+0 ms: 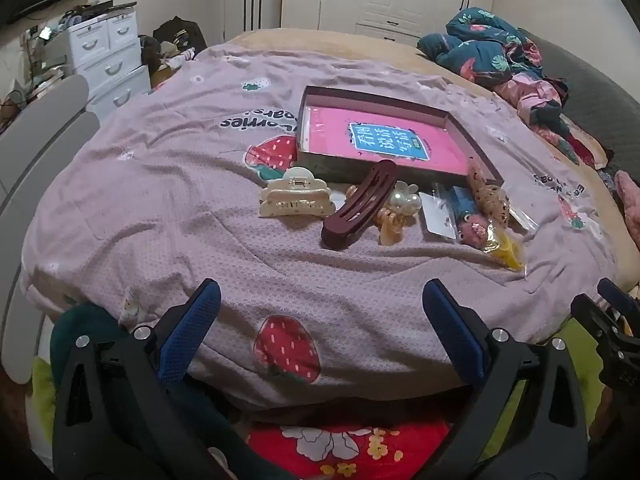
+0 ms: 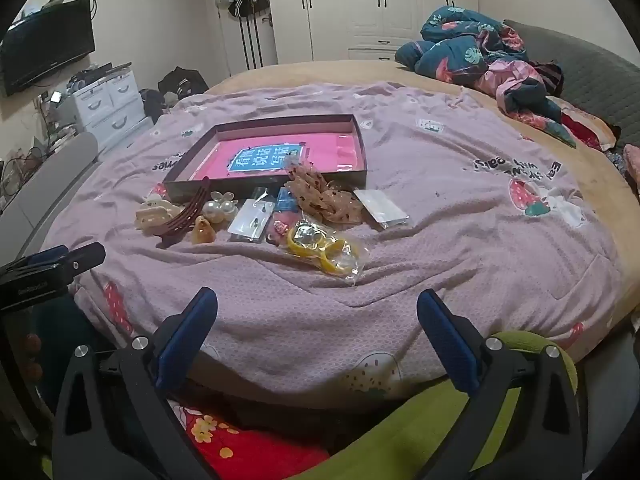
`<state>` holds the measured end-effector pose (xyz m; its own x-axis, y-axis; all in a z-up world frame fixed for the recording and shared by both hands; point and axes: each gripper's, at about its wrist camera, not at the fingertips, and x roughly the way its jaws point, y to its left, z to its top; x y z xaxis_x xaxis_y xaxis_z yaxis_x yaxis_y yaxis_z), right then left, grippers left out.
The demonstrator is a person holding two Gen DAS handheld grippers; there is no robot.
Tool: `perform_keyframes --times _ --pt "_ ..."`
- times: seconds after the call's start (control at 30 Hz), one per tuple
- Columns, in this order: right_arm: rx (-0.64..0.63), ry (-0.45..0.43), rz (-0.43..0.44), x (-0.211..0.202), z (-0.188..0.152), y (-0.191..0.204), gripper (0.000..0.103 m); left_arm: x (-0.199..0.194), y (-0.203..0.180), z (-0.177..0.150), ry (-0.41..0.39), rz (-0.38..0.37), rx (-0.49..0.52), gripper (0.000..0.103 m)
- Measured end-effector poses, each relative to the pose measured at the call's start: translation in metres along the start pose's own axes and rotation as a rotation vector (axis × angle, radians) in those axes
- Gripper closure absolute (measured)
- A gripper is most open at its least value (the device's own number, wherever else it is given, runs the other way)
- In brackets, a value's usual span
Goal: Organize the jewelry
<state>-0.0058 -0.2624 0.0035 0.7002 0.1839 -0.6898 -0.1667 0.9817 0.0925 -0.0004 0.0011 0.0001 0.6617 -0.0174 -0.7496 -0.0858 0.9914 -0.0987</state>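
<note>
A shallow dark box [image 1: 320, 168] [image 2: 192, 188] with a pink book inside lies on the pink blanket. In front of it lie hair accessories: a cream claw clip [image 1: 296, 198] [image 2: 154, 216], a maroon clip [image 1: 358, 204] [image 2: 184, 214], a pearl piece [image 1: 406, 200] [image 2: 218, 208], an amber clip [image 1: 390, 230] [image 2: 204, 232], a spotted scrunchie [image 1: 490, 196] [image 2: 324, 196], small packets [image 2: 252, 220] and a bag of yellow bands [image 1: 506, 250] [image 2: 324, 252]. My left gripper [image 1: 322, 300] and right gripper [image 2: 318, 300] are both open and empty, short of the pile.
The blanket [image 1: 180, 200] covers a bed. Bunched bedding [image 2: 480, 56] lies at the far right. White drawers [image 1: 104, 60] stand at the left. Wardrobes [image 2: 360, 8] line the back wall. The left gripper's body shows at the right wrist view's left edge [image 2: 48, 268].
</note>
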Motion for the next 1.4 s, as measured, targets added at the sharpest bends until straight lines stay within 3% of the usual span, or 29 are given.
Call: perform_keyframes --times 0.37,1.4 --pt "-0.009 -0.017 0.002 -0.016 0.005 0.01 0.004 -0.008 -0.007 0.001 -0.015 -0.014 0.036 0.008" --pt "0.005 -0.017 0.003 -0.01 0.0 0.005 0.004 -0.011 -0.01 0.001 -0.033 -0.016 0.051 0.008"
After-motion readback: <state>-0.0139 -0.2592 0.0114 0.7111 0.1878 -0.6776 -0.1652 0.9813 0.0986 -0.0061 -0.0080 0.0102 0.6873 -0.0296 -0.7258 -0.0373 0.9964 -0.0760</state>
